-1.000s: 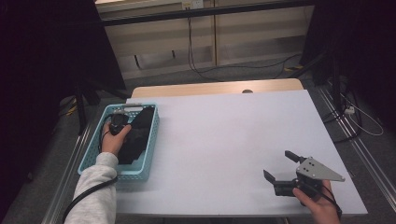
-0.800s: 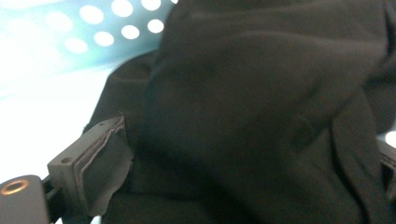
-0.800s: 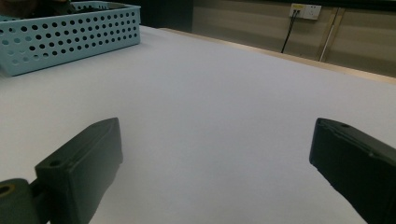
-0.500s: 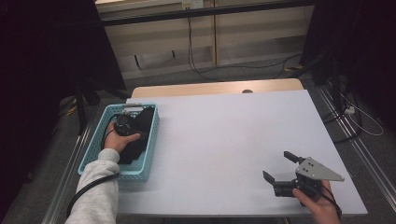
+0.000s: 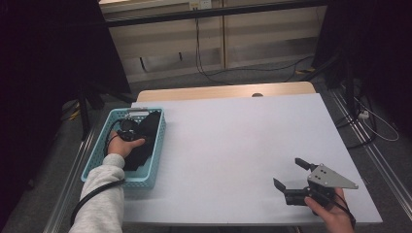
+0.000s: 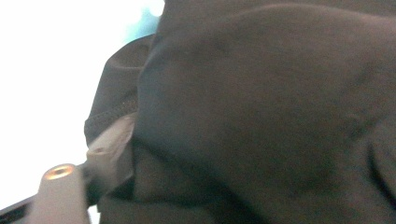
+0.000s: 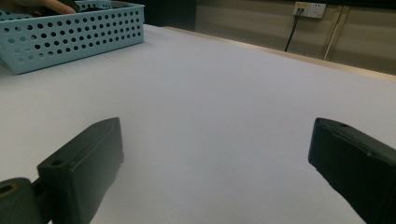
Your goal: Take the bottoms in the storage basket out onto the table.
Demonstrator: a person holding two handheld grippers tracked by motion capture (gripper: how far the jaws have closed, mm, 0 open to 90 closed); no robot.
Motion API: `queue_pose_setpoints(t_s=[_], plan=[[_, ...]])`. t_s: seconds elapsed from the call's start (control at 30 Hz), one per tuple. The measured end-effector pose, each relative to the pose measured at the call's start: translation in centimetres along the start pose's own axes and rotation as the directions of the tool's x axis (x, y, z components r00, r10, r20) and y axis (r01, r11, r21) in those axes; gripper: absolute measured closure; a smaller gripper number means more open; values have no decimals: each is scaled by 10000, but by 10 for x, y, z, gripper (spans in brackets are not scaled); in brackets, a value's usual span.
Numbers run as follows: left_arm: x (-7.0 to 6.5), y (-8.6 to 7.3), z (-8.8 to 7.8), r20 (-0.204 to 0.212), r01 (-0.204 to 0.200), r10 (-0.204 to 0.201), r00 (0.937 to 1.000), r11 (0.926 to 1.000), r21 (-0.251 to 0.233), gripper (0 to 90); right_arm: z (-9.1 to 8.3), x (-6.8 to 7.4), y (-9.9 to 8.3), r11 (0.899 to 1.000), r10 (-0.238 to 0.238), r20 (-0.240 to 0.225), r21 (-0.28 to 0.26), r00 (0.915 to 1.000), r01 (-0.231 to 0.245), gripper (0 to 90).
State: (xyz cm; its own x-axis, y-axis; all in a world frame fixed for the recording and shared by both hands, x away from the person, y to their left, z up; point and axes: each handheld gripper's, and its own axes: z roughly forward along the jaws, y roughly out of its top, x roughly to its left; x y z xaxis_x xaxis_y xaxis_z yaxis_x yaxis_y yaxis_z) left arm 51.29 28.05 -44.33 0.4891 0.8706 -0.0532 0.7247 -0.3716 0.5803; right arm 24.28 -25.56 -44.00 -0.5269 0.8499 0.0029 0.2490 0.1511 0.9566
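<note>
A black cloth (image 5: 144, 138) lies heaped in a light blue perforated basket (image 5: 145, 180) at the table's left. My left gripper (image 5: 128, 130) reaches down into the basket and is pushed into the cloth. In the left gripper view the black cloth (image 6: 261, 112) covers almost everything, and one finger (image 6: 108, 150) pokes out at the lower left. The jaws have just been closing with cloth between them; I cannot tell whether the pads press on it. My right gripper (image 5: 287, 172) rests low over the table's near right, wide open (image 7: 215, 140), with nothing between its jaws.
The white table top (image 5: 243, 141) stretches between the basket and the right gripper. A wooden strip (image 5: 223, 91) runs along its far edge. In the right gripper view the basket (image 7: 70, 37) stands far off at the upper left. Cables lie on the floor behind.
The left hand stays in the basket, with only a slight shift of the wrist over the cloth. The right gripper has kept still.
</note>
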Motion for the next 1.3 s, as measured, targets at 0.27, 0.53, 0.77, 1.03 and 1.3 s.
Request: queue_pose_setpoints(t_s=[0.27, 0.53, 0.77, 1.03, 1.3], plan=[[-8, 4, -5, 215, 250, -258, 9994, 9991, 331, 557, 1, 1, 0, 10000, -43, -5, 21, 10000, 43, 24], [-15, 9, -8, -67, 825, -823, 9966, 9932, 821, 706, 1, 0, 0, 10000, -24, 4, 13, 10000, 24, 24], [-13, 14, -14, -96, 1320, -1316, 9913, 9872, 900, 726, 1, 0, 0, 10000, -18, 21, 2, 10000, 18, 24], [-6, 23, -38, 229, 1546, -1566, 9874, 9853, 719, 746, -1, -1, 1, 10000, -16, 192, -97, 9998, 18, 24], [-7, 38, -65, 270, 1767, -1763, 9840, 9841, -152, 748, -1, -1, 1, 9999, -40, 225, -92, 9997, 42, 24]])
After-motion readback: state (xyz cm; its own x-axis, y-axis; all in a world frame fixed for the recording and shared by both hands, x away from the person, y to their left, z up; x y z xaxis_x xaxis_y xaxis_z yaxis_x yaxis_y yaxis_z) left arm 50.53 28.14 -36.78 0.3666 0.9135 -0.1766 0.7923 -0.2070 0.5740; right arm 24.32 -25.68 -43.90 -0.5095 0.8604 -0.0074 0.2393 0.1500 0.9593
